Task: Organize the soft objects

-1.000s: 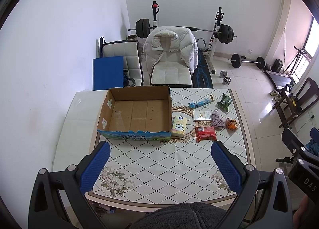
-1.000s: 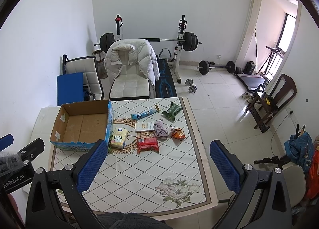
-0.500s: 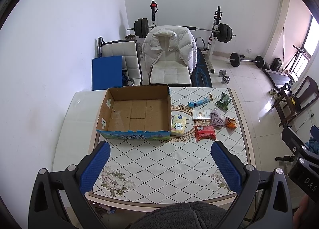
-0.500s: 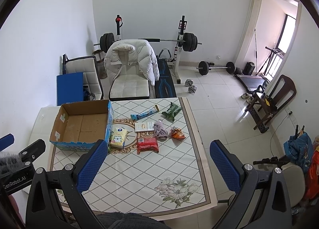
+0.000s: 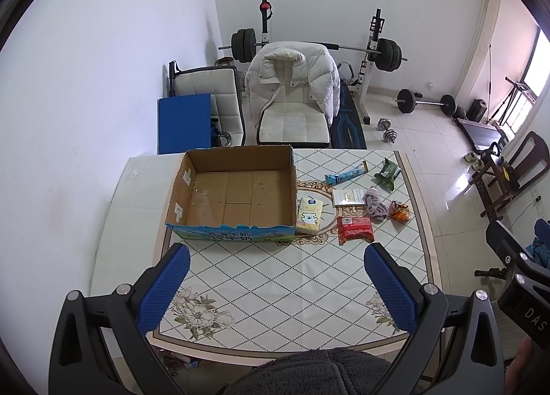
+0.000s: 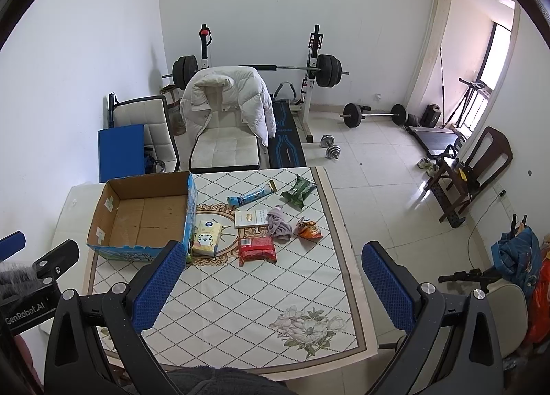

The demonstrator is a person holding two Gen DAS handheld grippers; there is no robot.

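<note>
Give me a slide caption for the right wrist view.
Open right gripper above table; empty cardboard box beside scattered packets.

The right hand-held gripper (image 6: pixel 275 278) hangs high above the worktop (image 6: pixel 240 298), its blue pads (image 6: pixel 156 281) spread wide with nothing between them. An open cardboard box (image 6: pixel 144 219) sits at the worktop's left. Just beside it lies a yellow tissue pack (image 6: pixel 206 240), then a red packet (image 6: pixel 257 250), a purple cloth (image 6: pixel 280 223) and an orange snack bag (image 6: pixel 308 228).
</note>
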